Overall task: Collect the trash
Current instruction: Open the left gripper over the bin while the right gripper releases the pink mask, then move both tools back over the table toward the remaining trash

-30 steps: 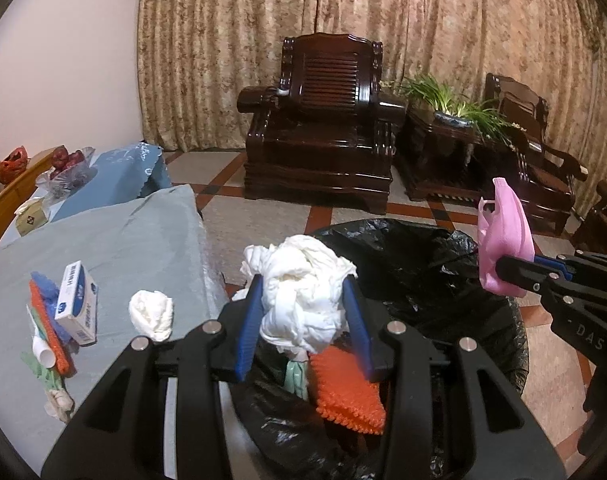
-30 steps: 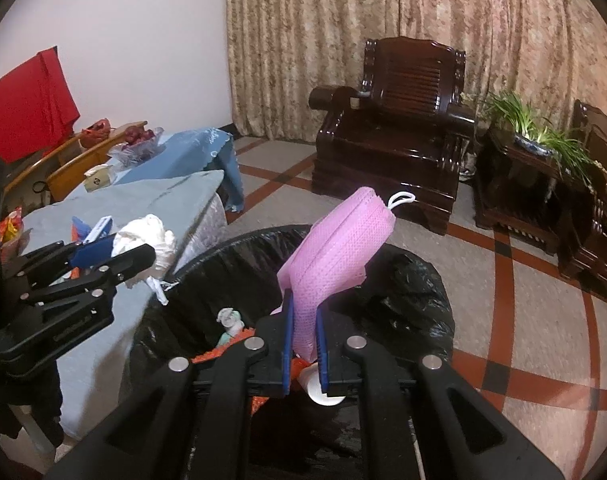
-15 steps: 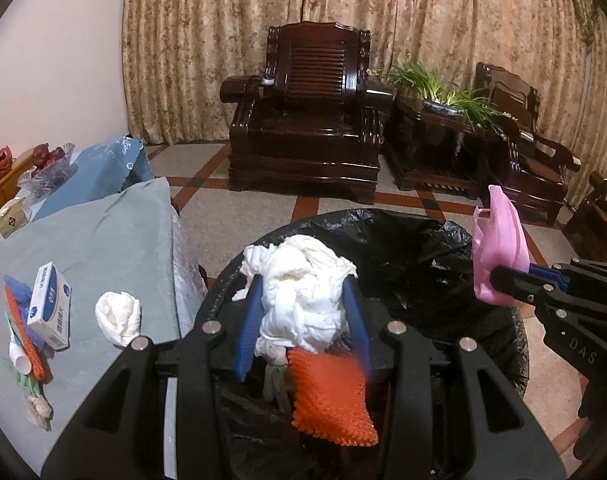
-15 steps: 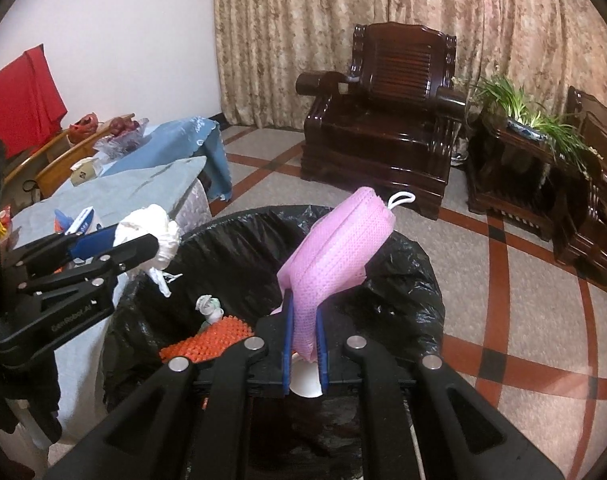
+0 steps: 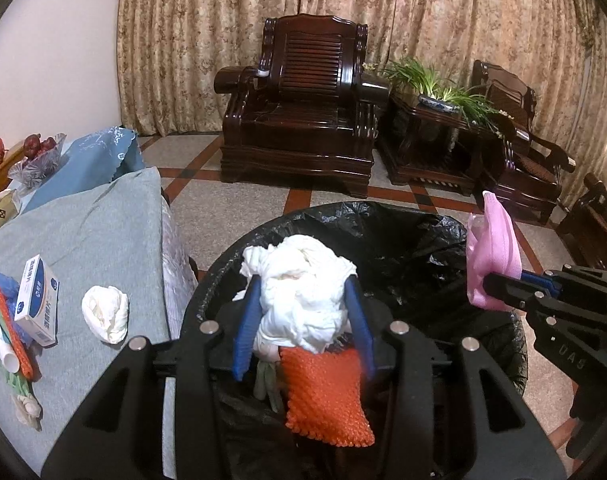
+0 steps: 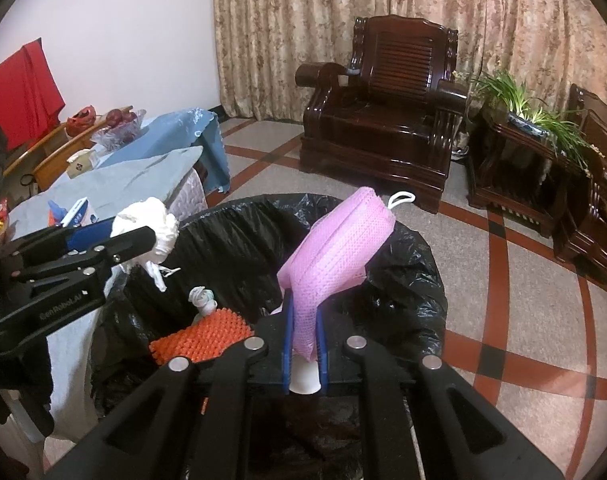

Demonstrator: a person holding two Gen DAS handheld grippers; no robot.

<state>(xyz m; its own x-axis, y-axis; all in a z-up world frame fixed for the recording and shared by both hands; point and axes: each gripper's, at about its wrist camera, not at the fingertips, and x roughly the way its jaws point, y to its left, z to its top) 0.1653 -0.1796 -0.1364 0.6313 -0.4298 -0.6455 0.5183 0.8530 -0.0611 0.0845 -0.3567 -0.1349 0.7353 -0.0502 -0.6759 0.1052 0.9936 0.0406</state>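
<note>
Left tool [image 5: 303,320], frame centre, clamps a crumpled white tissue wad [image 5: 303,292] above the black-lined trash bin [image 5: 403,232]; right tool [image 6: 304,344] pinches a pink face mask [image 6: 339,248] over the bin; orange foam net [image 5: 323,396] lies inside

Right gripper [image 6: 303,344] pinches a pink mask [image 6: 335,248] above the black-lined bin [image 6: 419,280].
</note>
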